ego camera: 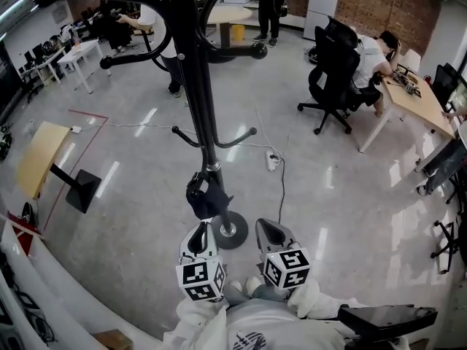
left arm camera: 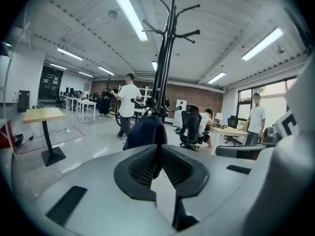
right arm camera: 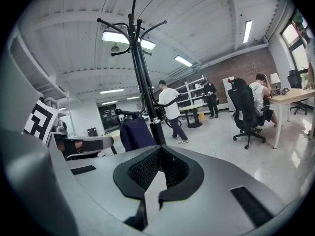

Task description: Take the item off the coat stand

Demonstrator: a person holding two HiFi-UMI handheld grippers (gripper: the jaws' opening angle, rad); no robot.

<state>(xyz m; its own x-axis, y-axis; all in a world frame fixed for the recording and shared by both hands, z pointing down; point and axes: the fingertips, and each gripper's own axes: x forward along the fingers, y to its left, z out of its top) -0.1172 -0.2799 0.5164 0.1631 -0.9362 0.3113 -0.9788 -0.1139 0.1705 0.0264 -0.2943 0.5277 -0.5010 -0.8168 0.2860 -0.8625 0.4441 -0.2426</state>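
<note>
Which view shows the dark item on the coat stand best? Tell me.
Left gripper view: the dark item hangs large and centred. Head view shows it small from above; right gripper view shows it beside the coat stand, partly hidden.

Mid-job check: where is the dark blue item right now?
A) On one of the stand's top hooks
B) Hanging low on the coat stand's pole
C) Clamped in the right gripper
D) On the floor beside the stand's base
B: the dark blue item hangs low on the pole of the coat stand, above its round base and clear of the floor.
</note>
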